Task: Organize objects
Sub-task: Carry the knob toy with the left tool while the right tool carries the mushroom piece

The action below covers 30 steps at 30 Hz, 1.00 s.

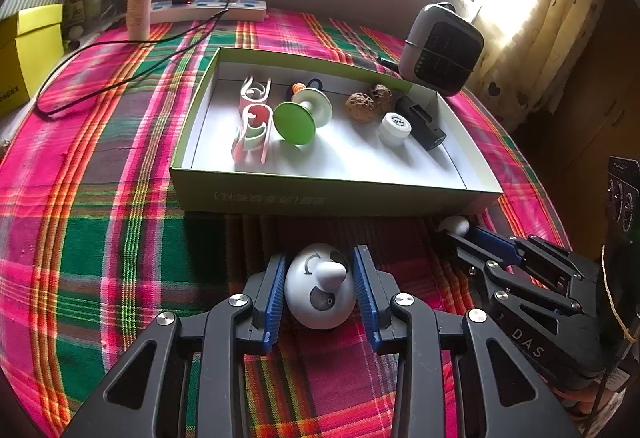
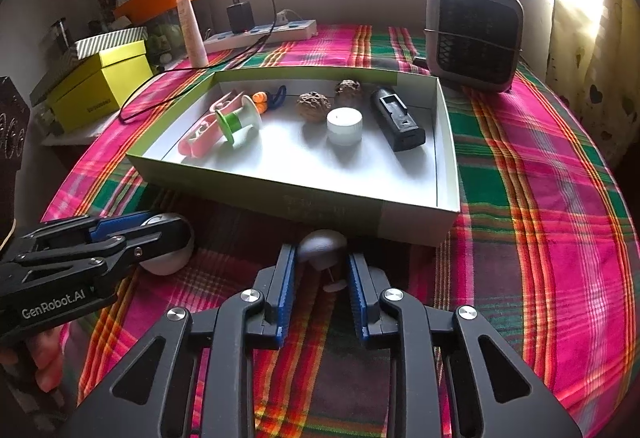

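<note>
In the left wrist view my left gripper [image 1: 320,258] is shut on a white egg-shaped toy [image 1: 320,290] with a drawn face and a small nose, resting on the plaid cloth. The right wrist view has my right gripper [image 2: 322,255] shut on a small grey-white mushroom-shaped knob [image 2: 322,244] with a thin pin under it. Both sit just in front of a shallow green-walled box [image 1: 332,194] [image 2: 446,142]. The box holds pink clips [image 1: 252,126], a green and white spool [image 1: 304,114], two walnuts [image 1: 360,106], a white cap [image 1: 394,128] and a black block [image 1: 422,122].
A grey fan heater [image 2: 474,34] stands behind the box at the right. A power strip [image 2: 260,32] with a charger and black cable, a pale tube [image 2: 192,30] and a yellow box [image 2: 100,86] line the back left. A curtain [image 1: 560,18] hangs at the right.
</note>
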Motion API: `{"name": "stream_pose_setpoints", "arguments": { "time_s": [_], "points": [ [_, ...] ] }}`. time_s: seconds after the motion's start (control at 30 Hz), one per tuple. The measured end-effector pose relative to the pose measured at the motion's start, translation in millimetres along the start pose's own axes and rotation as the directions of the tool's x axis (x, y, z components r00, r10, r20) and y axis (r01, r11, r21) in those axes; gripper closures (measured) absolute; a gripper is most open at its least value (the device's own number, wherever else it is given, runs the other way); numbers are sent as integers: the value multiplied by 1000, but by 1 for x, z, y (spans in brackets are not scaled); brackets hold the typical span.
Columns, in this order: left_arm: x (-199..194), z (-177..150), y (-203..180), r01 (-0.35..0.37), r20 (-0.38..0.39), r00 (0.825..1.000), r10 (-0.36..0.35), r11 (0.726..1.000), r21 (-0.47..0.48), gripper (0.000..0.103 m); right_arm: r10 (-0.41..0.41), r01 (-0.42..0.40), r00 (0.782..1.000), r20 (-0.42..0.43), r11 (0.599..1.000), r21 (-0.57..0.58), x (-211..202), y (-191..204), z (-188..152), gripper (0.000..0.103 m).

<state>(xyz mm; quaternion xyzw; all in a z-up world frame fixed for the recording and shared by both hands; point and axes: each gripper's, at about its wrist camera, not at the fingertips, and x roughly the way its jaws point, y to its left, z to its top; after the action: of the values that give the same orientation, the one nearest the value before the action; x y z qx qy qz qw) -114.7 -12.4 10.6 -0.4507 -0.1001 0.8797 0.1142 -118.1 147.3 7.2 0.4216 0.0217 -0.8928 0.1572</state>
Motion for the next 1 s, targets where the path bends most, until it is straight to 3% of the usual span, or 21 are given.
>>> {"name": "stream_pose_setpoints", "arguments": {
  "time_s": [1.0],
  "points": [
    [-9,-3,-4,-15,22,1000,14,1000,21,78,22,-22,1000,23,1000,6,-10,2,-4,77]
  ]
}}
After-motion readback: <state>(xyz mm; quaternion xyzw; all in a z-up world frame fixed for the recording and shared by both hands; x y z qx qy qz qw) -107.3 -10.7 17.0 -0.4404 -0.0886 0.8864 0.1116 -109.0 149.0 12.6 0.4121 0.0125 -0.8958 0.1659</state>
